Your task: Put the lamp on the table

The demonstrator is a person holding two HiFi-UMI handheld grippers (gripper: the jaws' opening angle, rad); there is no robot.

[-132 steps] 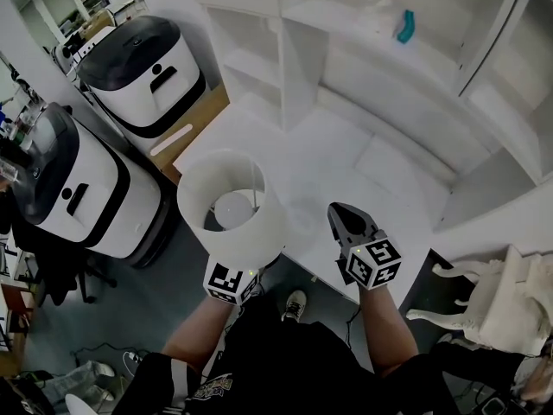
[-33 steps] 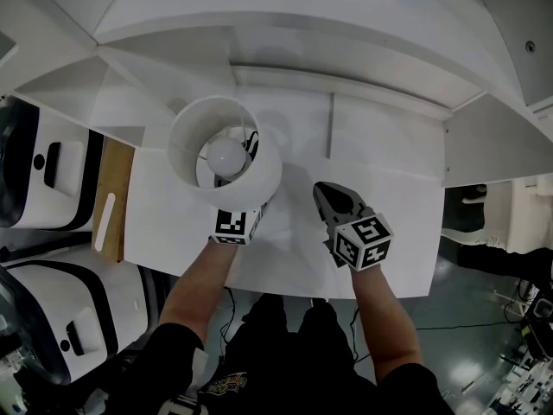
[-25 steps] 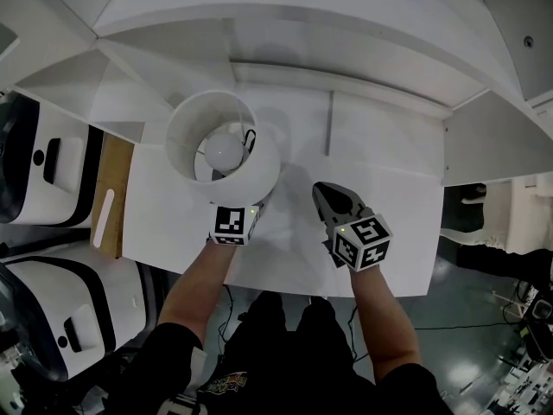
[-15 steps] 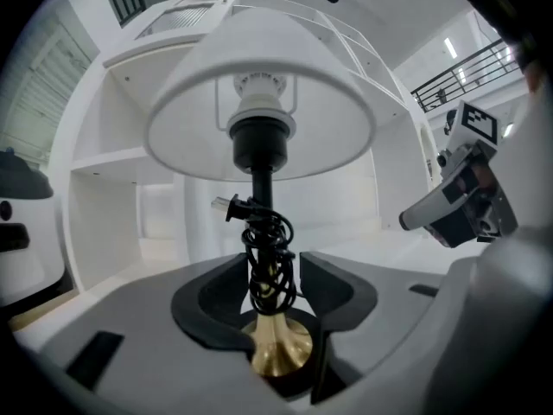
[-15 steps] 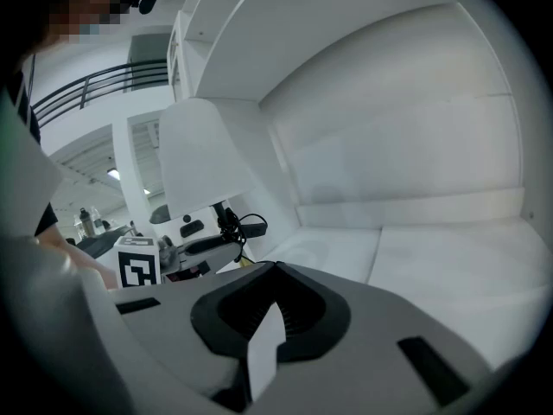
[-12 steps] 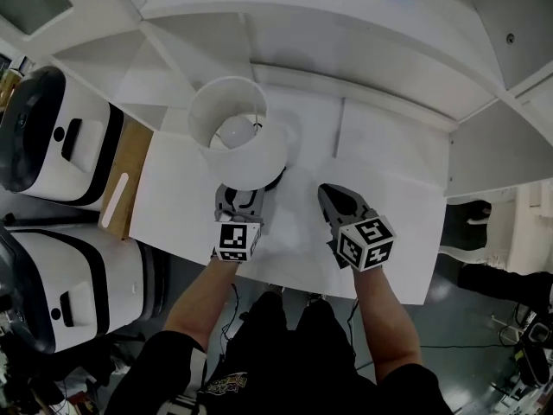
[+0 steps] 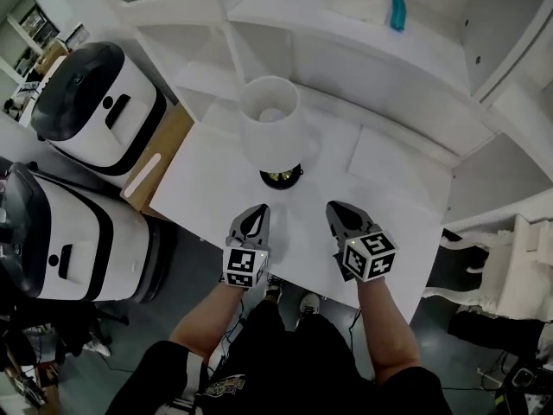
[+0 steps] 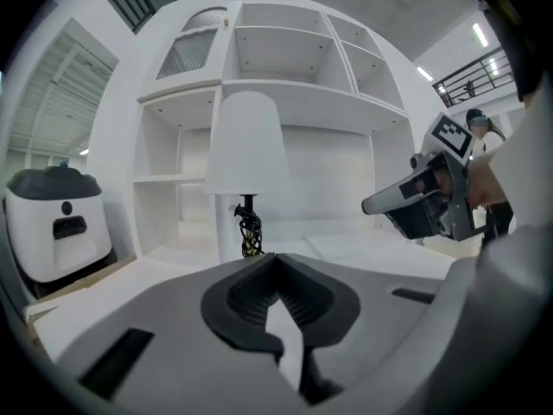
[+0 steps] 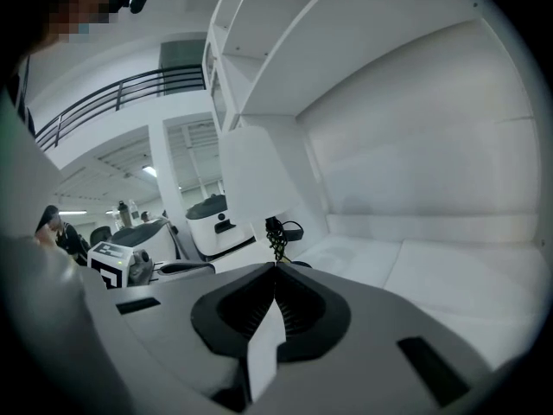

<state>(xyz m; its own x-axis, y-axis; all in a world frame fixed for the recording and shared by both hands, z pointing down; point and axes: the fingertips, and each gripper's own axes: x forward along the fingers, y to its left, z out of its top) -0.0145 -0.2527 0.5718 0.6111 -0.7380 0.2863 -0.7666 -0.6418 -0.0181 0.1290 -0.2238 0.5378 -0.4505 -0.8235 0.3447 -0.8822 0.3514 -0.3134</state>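
The lamp (image 7: 275, 128) has a white shade, a black stem and a dark round base, and it stands upright on the white table (image 7: 207, 175), with nothing holding it. My left gripper (image 7: 258, 213) is drawn back near the table's front edge, a short way in front of the lamp's base. Its jaws have just been closing and are now shut with nothing between them. My right gripper (image 7: 336, 210) hovers beside it, also shut and empty. The left gripper view shows the lamp (image 8: 246, 145) ahead of the left gripper (image 8: 275, 256). The right gripper view shows the lamp (image 9: 255, 180) beyond the right gripper (image 9: 276, 266).
White shelving (image 7: 346, 24) rises behind the table, with a teal object (image 7: 397, 7) on an upper shelf. Two white-and-black machines (image 7: 95, 102) (image 7: 52, 232) and a wooden board (image 7: 160, 158) stand at the left. A white chair (image 7: 510, 253) is at the right.
The left gripper let go of the lamp, pulled back toward the table's front edge and its jaws came together. The lamp now stands alone on the table. The right gripper shifted slightly.
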